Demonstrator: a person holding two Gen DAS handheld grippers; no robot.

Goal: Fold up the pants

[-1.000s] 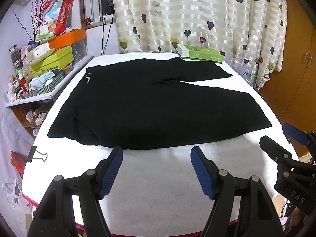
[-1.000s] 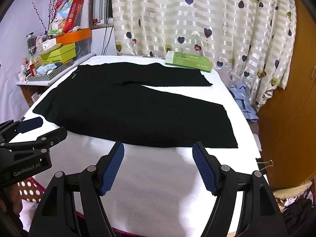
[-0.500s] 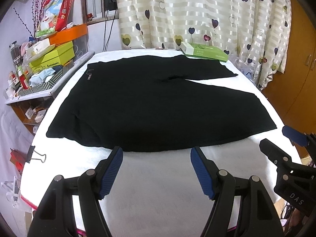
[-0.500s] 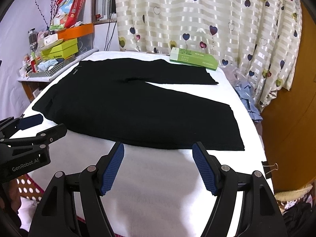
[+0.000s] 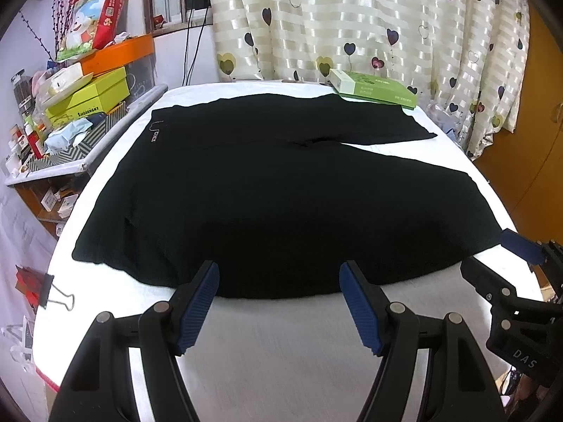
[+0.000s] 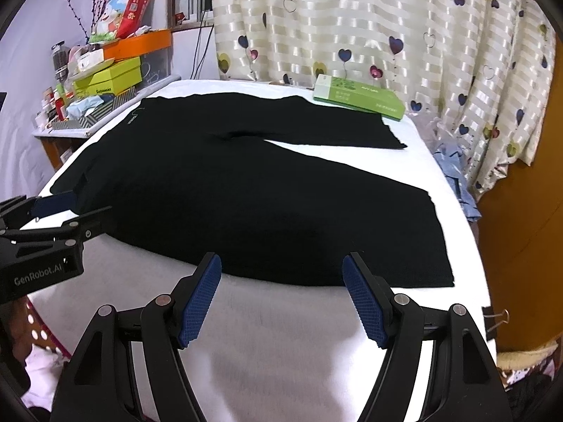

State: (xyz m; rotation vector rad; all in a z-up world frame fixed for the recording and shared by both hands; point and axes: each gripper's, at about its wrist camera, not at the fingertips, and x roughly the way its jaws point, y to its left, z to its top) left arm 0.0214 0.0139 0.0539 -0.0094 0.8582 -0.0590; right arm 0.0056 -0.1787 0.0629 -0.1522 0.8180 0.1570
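Black pants (image 5: 274,190) spread flat on a white table (image 5: 281,344), waistband toward the left edge, the two legs running to the right and parting in a narrow V; the far leg ends beside a green box (image 5: 373,89) that lies at the table's back edge in front of a heart-print curtain (image 5: 352,17). Left gripper (image 5: 279,302) with blue-padded jaws spread wide and holding nothing, its tips above the near hem of the pants. Right gripper (image 6: 281,299) likewise spread and empty, tips over the near edge of the near leg. Each gripper appears at the margin of the other's view, the two side by side along the table's near side. A binder clip (image 5: 42,290) grips the table's left edge; stacked boxes (image 5: 88,95) crowd a shelf to the left
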